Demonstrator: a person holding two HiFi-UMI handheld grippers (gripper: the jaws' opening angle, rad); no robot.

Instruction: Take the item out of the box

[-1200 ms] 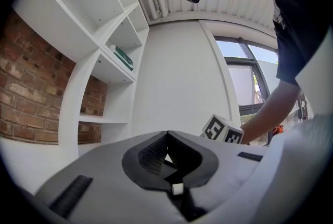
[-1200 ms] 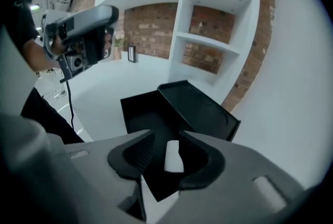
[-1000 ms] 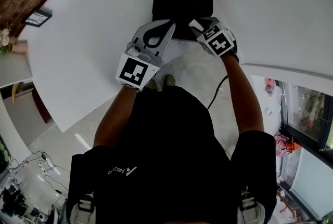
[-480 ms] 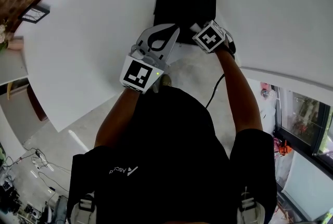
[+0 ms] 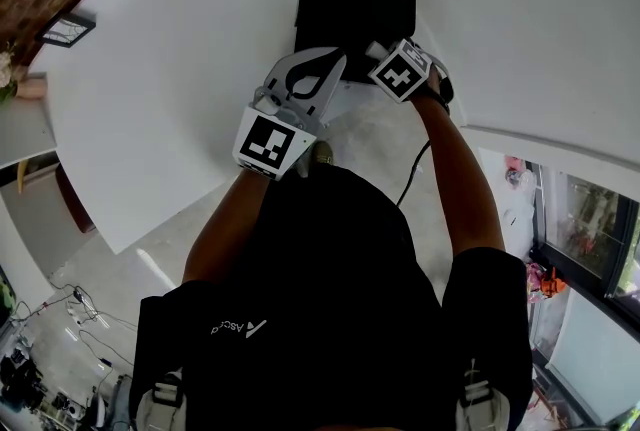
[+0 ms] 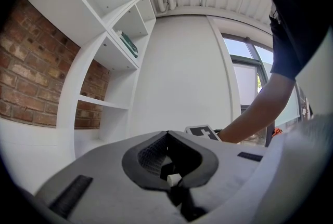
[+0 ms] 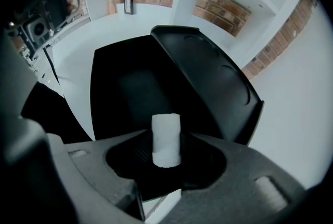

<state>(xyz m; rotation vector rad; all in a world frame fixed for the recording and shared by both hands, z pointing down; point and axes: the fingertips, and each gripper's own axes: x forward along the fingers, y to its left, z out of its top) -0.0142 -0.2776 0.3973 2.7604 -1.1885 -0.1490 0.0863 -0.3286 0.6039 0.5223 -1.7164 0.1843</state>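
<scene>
Head view: a person stands at a white table (image 5: pixel 150 89) with a black box (image 5: pixel 355 4) near its edge. The left gripper (image 5: pixel 335 64) hangs just beside the box's near side; the right gripper (image 5: pixel 372 47) reaches over the box's near right corner.

Left gripper view: the left gripper's (image 6: pixel 166 133) jaws are together, tips meeting, with nothing between them.

Right gripper view: the box (image 7: pixel 130 93) lies open, its lid (image 7: pixel 208 82) raised to the right. The right gripper's (image 7: pixel 166 140) jaws are closing on a small white roll (image 7: pixel 166 137), which stands upright between the tips, touching both, in front of the box's dark interior.
</scene>
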